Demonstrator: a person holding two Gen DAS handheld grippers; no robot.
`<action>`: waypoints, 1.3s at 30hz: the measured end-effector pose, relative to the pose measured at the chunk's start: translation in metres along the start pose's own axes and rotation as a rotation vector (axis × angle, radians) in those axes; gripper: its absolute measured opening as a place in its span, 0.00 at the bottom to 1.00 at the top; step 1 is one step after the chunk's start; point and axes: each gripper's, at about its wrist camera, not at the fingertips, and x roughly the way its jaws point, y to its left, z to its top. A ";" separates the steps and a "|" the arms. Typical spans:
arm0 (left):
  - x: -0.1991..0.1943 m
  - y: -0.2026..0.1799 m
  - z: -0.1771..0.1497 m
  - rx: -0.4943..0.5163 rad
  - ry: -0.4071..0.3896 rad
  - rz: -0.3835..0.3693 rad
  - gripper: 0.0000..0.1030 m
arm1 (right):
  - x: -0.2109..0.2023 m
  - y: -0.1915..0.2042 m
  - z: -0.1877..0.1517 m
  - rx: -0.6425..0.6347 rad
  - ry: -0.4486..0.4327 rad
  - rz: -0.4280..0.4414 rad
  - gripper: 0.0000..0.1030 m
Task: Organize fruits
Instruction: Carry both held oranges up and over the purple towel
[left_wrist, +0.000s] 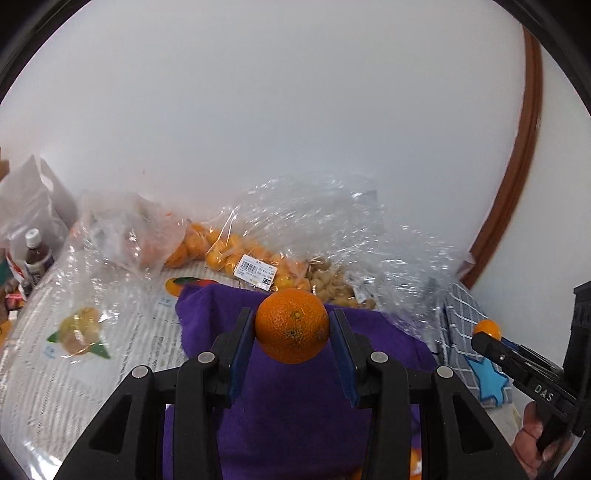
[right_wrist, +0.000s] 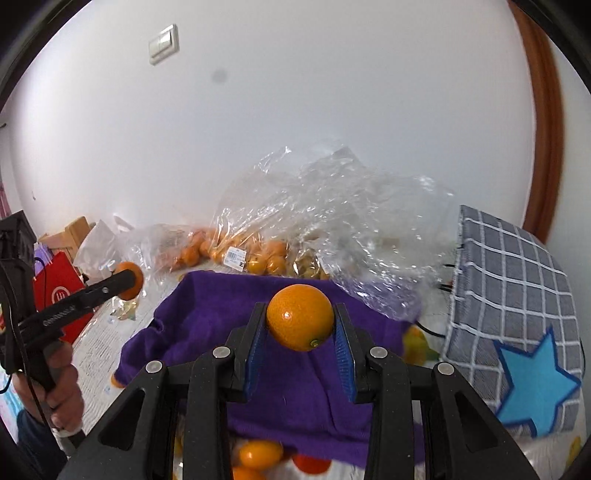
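Above the purple cloth (left_wrist: 295, 398), each gripper's fingers squeeze one orange: left gripper (left_wrist: 291, 326), right gripper (right_wrist: 300, 318). Lower them gently; oranges roll.

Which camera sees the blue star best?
The right wrist view: the blue star shows large and whole on the checked grey cloth. The left wrist view shows the same star small at the edge, partly behind the right gripper.

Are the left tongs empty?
No, the left tongs are squeezing an orange between their blue pads, above the purple cloth.
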 end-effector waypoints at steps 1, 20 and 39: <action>0.006 0.002 0.000 -0.006 0.004 0.003 0.38 | 0.008 0.001 0.000 -0.004 0.000 -0.003 0.34; 0.059 0.010 -0.035 0.066 0.167 0.073 0.38 | 0.092 -0.034 -0.047 0.052 0.187 -0.009 0.34; 0.070 0.009 -0.043 0.078 0.235 0.082 0.38 | 0.111 -0.028 -0.058 0.017 0.236 -0.010 0.34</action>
